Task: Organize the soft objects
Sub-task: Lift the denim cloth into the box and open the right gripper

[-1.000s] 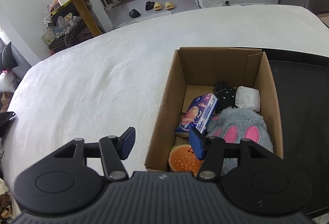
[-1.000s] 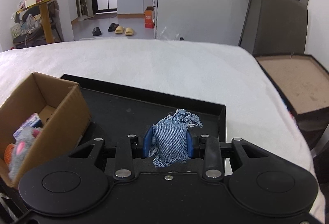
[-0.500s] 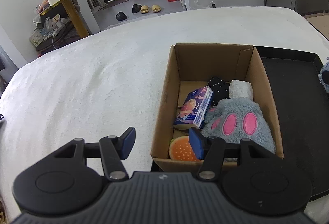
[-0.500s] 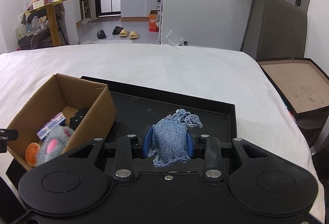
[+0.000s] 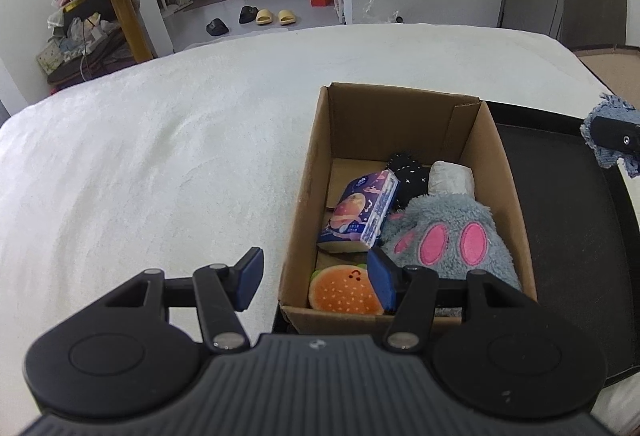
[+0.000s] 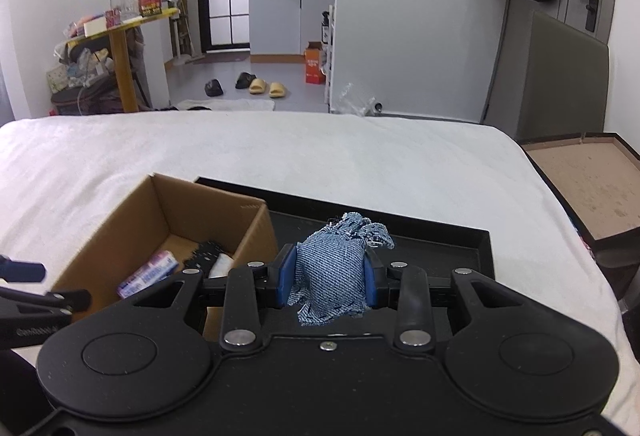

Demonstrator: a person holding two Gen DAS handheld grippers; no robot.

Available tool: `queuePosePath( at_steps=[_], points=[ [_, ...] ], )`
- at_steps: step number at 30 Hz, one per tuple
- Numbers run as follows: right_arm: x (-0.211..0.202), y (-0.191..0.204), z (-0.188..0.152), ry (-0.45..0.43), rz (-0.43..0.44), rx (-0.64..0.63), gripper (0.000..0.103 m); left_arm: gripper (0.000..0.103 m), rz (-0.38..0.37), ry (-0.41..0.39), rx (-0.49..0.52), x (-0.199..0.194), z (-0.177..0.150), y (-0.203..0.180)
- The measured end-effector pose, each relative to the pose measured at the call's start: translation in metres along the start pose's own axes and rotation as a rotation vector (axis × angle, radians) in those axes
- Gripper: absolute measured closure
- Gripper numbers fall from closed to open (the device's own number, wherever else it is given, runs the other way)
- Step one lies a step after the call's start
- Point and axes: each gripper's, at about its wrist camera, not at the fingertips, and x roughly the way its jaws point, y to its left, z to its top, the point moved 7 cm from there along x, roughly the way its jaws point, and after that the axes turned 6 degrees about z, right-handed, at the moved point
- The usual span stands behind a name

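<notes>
Denim scrap (image 6: 332, 272) sits bunched between my right gripper (image 6: 330, 276) pads, above the black tray (image 6: 440, 248); it looks light, limp and easily squeezed mid-bundle. My left gripper (image 5: 316, 276) gapes empty beside the cardboard box (image 5: 400, 103).

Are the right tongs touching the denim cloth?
Touching. The right wrist view shows the right tongs with both blue pads pressed against the sides of the denim cloth, held above the black tray.

Small pale lettering is showing on the left tool (image 6: 24, 292) at the left edge of the right wrist view; it seems to read "GenRobot" (too small to be sure). Print is covering the purple tissue pack (image 5: 360, 211) in the cardboard box (image 5: 516, 203), but none is reading clearly.
</notes>
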Motion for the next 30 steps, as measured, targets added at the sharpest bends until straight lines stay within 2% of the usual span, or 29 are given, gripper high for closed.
queuePosePath(
  at_steps=[2, 7, 12, 21, 24, 26, 28, 30],
  points=[
    [-0.001, 0.005, 0.002, -0.015, 0.038, 0.012, 0.069, 0.048, -0.006, -0.004, -0.011, 0.001, -0.001, 0.001],
    [0.001, 0.016, 0.003, -0.018, 0.058, -0.014, 0.069, 0.048, -0.015, -0.035, -0.006, -0.002, -0.002, 0.0],
    [0.003, 0.033, 0.005, -0.014, 0.095, -0.025, 0.069, 0.051, -0.042, -0.016, -0.029, 0.002, -0.004, 0.003],
    [0.017, 0.065, 0.002, 0.05, 0.185, -0.061, 0.069, 0.058, -0.089, -0.028, -0.078, 0.001, -0.005, 0.01],
    [0.021, 0.073, 0.007, 0.065, 0.212, -0.062, 0.068, 0.071, -0.103, -0.025, -0.116, 0.003, -0.005, 0.017],
    [0.024, 0.079, 0.009, 0.076, 0.225, -0.066, 0.068, 0.087, -0.122, -0.016, -0.147, 0.005, -0.006, 0.022],
    [0.026, 0.086, 0.011, 0.083, 0.239, -0.072, 0.068, 0.097, -0.134, -0.005, -0.171, 0.007, -0.006, 0.026],
    [0.027, 0.094, 0.012, 0.09, 0.252, -0.09, 0.067, 0.097, -0.147, -0.001, -0.185, 0.007, -0.006, 0.028]
  ],
)
